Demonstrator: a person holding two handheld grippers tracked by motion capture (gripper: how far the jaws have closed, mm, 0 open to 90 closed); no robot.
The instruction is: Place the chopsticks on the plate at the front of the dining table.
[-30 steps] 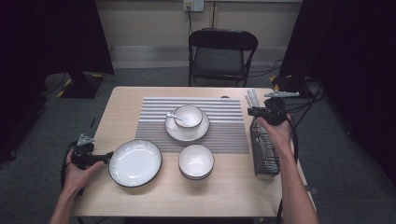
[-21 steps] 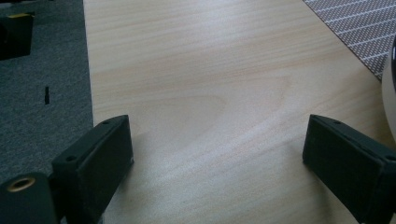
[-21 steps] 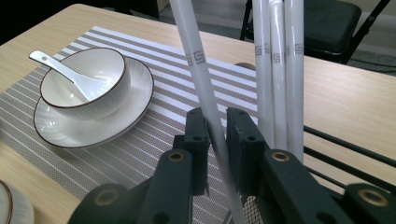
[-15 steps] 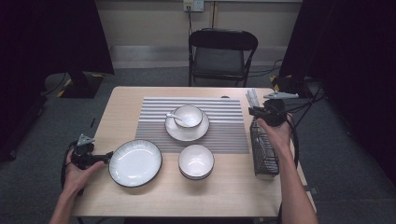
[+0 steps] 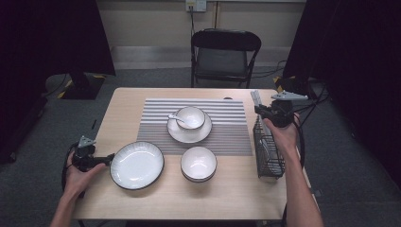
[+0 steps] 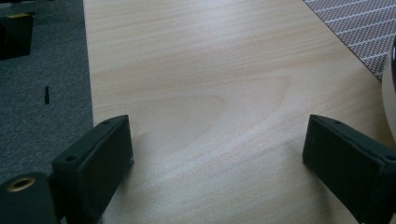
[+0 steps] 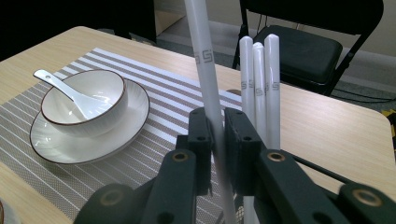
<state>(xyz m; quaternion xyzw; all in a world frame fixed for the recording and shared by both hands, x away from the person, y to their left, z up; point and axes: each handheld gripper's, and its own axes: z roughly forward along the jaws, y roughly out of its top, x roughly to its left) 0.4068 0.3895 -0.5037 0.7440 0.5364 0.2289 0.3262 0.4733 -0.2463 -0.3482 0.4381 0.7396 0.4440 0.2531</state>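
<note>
Pinching one white chopstick (image 7: 205, 70) above the wire basket (image 5: 269, 156) at the table's right edge.

Your right gripper (image 7: 217, 122) has just been closing its jaws and now clamps that chopstick, which stands nearly upright just beside three others (image 7: 259, 79) in the basket. Your left gripper (image 6: 219, 154) rests low over the bare wooden table (image 6: 196, 74) with its jaws wide apart and nothing between them, just beside the white plate (image 5: 137, 165).

High view: overhead, facing 12 o'clock across table (image 5: 236, 198). Gripper views: close, low; the right one shares the striped mat (image 7: 154, 116) (image 5: 231, 132).
</note>
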